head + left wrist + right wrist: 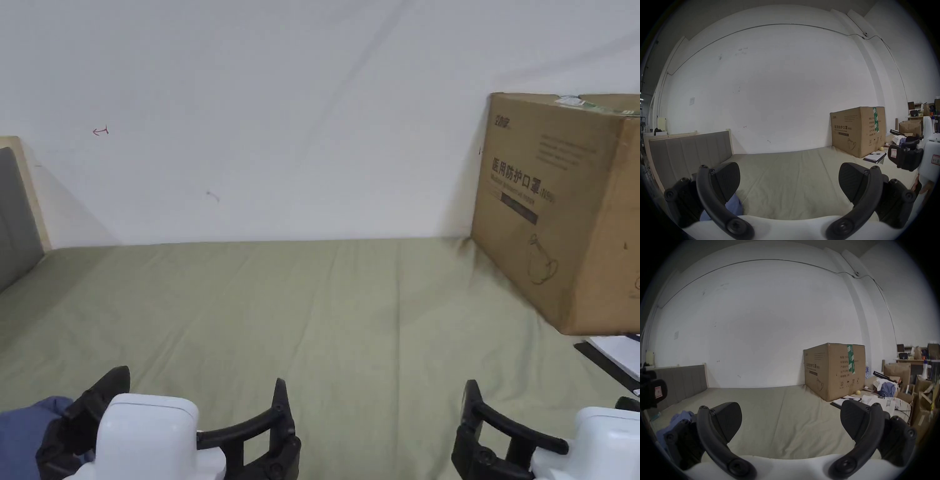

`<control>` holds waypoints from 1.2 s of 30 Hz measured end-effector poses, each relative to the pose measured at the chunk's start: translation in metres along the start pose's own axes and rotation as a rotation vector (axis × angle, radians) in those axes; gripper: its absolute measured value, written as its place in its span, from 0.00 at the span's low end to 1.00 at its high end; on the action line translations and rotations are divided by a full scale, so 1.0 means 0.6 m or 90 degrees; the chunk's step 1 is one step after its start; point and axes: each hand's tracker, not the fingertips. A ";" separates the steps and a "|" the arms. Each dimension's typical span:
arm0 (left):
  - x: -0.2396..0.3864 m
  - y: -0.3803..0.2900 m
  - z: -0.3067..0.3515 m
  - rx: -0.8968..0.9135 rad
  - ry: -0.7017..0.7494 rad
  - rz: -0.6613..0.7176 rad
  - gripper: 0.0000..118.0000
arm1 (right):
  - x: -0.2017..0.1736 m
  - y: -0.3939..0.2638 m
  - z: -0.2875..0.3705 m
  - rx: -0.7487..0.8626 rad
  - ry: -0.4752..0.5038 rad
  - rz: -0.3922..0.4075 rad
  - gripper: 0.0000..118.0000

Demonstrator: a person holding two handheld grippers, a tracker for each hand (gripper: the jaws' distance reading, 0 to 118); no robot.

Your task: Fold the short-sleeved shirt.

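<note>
The blue short-sleeved shirt (25, 428) lies bunched up on the green bed sheet (350, 312) at the near left. My left gripper (199, 377) hovers just right of it, jaws wide apart with nothing between them. In the left gripper view the shirt (735, 204) peeks out beside and below the left jaw, and the left gripper (790, 177) is open over bare sheet. My right gripper (550, 397) stands open at the near right. In the right gripper view the right gripper (791, 417) is open, with the shirt (682, 417) crumpled off to its left.
A big cardboard box (562, 206) stands on the bed at the back right against the white wall. Papers on a clipboard (615, 353) lie in front of it. A padded headboard (688, 154) closes the left end. Boxes and clutter (899, 386) fill the far right.
</note>
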 end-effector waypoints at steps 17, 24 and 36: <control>-0.003 0.014 0.002 0.005 0.015 0.087 0.05 | -0.010 0.030 0.019 0.022 -0.009 0.039 0.12; -0.010 0.006 0.000 -0.034 0.014 0.067 0.00 | -0.006 0.033 0.018 0.007 -0.001 0.023 0.00; -0.039 0.021 0.011 -0.040 0.022 0.081 0.00 | -0.045 0.036 0.004 -0.015 0.089 0.019 0.00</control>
